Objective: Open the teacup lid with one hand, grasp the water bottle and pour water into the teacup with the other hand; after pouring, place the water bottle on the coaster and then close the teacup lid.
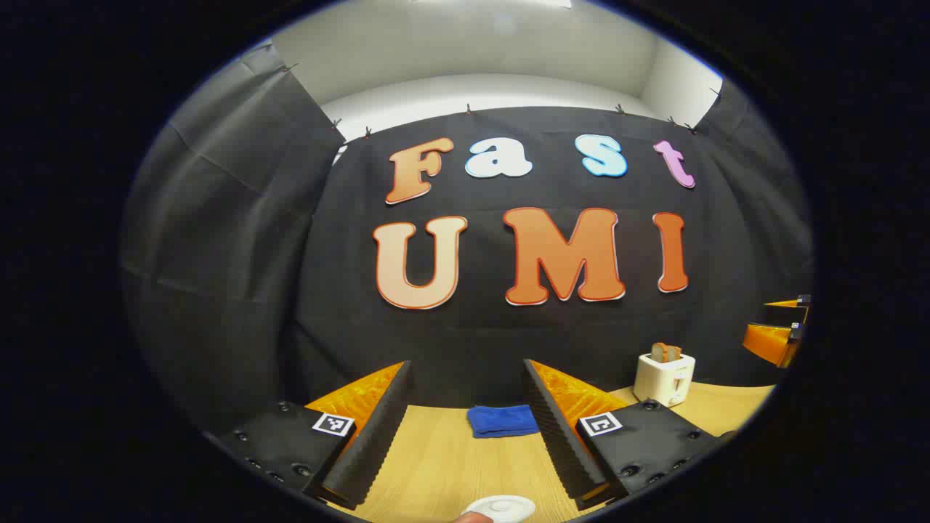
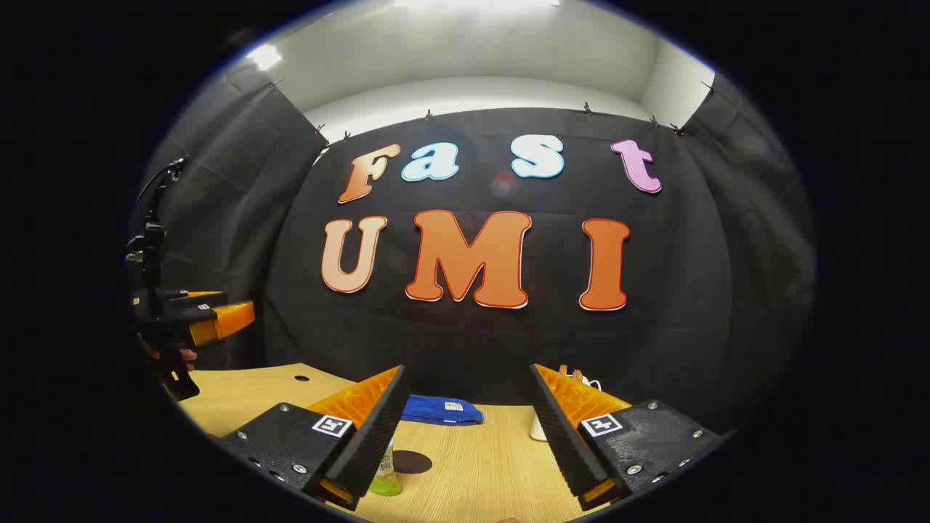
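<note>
The teacup lid (image 1: 501, 507) sits at the very bottom of my left gripper view, a white round disc with a raised knob, on the bench (image 1: 443, 457) just ahead of and below my left gripper (image 1: 465, 436). The cup beneath it is cut off by the edge, so I cannot say how it stands. The fingers of that gripper are wide apart and hold nothing; the lid lies roughly on the line between them.

In my right gripper view the water bottle (image 2: 385, 476) shows as a green base with a labelled body, mostly hidden behind my right gripper's (image 2: 465, 436) left finger. Just beside it on the wood is a dark round coaster (image 2: 412, 461). The right fingers are also spread apart and empty.

Farther out, a folded blue cloth (image 1: 503, 420) lies at the back of the bench against the booth wall, and a white toaster (image 1: 663, 378) with bread in its slots stands off to the right of it in the left view. At the left edge of the right view I can see the other gripper held up above the bench.

I judge that nothing is done yet: the lid is on, the bottle untouched. The step in hand is the approach to the lid. Next I should tip the left gripper down, centre the fingers on the knob, and close on it before lifting straight up, while bringing the right gripper leftward so the bottle falls between its fingers.
</note>
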`<state>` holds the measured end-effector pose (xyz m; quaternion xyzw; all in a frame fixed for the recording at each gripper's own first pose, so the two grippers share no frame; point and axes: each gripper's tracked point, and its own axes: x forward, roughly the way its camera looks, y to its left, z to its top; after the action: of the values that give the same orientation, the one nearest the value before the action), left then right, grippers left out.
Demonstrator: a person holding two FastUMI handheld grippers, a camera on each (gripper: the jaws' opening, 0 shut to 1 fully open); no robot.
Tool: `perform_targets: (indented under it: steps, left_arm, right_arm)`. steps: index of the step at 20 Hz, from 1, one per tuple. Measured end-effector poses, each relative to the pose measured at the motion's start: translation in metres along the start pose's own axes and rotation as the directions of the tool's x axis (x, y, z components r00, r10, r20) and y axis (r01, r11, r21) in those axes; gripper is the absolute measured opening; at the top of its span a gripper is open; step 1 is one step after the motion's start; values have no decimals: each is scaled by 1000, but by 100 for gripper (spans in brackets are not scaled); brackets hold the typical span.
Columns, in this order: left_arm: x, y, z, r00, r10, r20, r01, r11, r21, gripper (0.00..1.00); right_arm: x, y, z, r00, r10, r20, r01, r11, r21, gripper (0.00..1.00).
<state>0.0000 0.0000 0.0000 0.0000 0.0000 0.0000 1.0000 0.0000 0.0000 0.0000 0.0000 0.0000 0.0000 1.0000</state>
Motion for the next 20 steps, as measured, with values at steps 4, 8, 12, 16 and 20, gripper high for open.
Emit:
perform_targets:
  steps: [4, 8, 12, 16, 20]
  left_arm:
    - [2, 6, -9, 1000, 13, -20, -12, 1000, 7, 96]
    - [1, 8, -24, 998, 10, -60, -10, 1000, -4, 96]
    - [0, 16, -16, 999, 32, -40, -32, 999, 4, 96]
    - [-2, 12, -18, 999, 18, -44, -17, 1000, 12, 96]
    - [-6, 5, -34, 997, -13, -73, 14, 1000, 19, 96]
  right_arm:
    - [1, 8, -4, 1000, 17, -10, -17, 1000, 3, 99]
    - [1, 15, -9, 999, 28, -20, -28, 999, -20, 99]
    - [2, 17, -7, 1000, 25, -11, -26, 999, -26, 99]
    - [2, 17, -6, 1000, 27, -5, -27, 1000, -11, 99]
    - [1, 19, -14, 999, 34, -18, -34, 999, -18, 99]
